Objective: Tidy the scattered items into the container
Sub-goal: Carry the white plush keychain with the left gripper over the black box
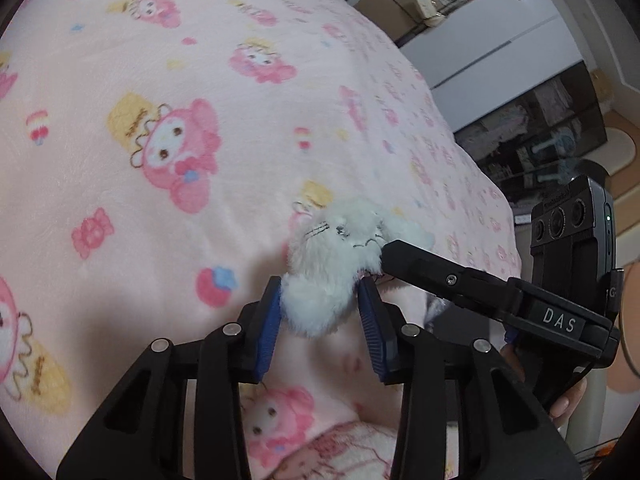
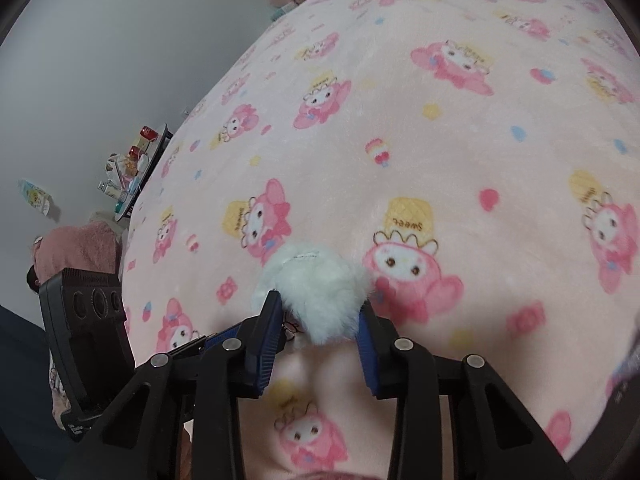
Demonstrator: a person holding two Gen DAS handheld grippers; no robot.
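A small fluffy white plush toy (image 1: pixel 332 264) with a stitched face is held over a pink cartoon-print blanket (image 1: pixel 160 80). My left gripper (image 1: pixel 320 304) is shut on its lower end between blue pads (image 1: pixel 269 328). My right gripper (image 2: pixel 322 316) is shut on the same plush toy (image 2: pixel 320 284) from the other side. In the left wrist view, a black finger of the right gripper (image 1: pixel 424 264) touches the toy's face. No container is in view.
The blanket (image 2: pixel 440 140) covers a bed that fills both views. A dark cabinet (image 1: pixel 540 132) and a white door stand past the bed's right edge. A small cluttered side table (image 2: pixel 136 168) and a pink cushion (image 2: pixel 76 248) lie beyond the left edge.
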